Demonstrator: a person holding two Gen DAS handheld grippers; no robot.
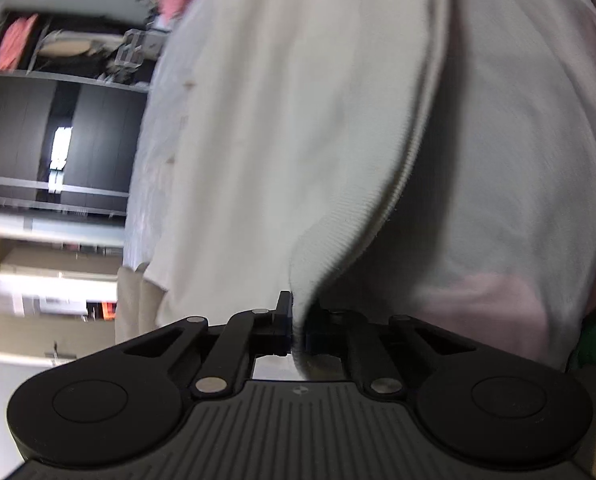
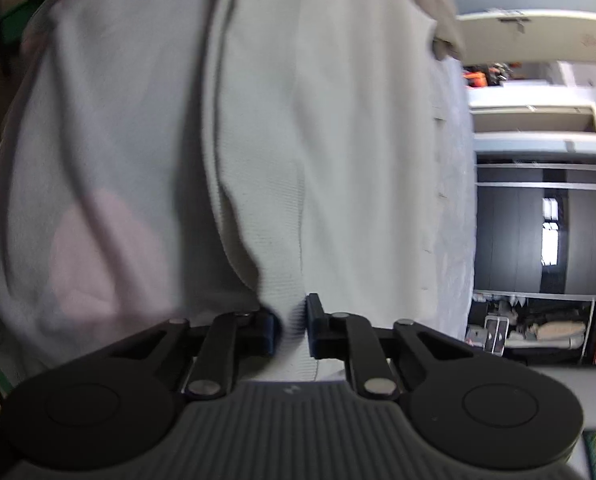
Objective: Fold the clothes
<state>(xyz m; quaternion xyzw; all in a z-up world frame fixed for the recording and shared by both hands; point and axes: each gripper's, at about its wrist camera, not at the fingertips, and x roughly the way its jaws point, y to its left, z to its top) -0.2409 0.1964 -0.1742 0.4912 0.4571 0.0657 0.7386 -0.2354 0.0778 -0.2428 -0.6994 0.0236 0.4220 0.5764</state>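
left claw (image 1: 296,334) clamped on white garment (image 1: 298,140) hem at lower centre; right claw (image 2: 292,330) likewise pinching its ribbed edge, cloth filling both frames.

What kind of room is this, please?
Probably a bedroom or storage room at home: open shelves hold folded pink clothes, with dark cupboard doors alongside and a white garment in front.

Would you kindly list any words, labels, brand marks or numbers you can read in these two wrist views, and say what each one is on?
No readable text in either view.
A small pale emblem on the left gripper body: no letters legible.
A similar small emblem on the right gripper body: too small to read.
The white garment shows a faint pink patch, no lettering.
Shelf items in the background: too blurred to read.
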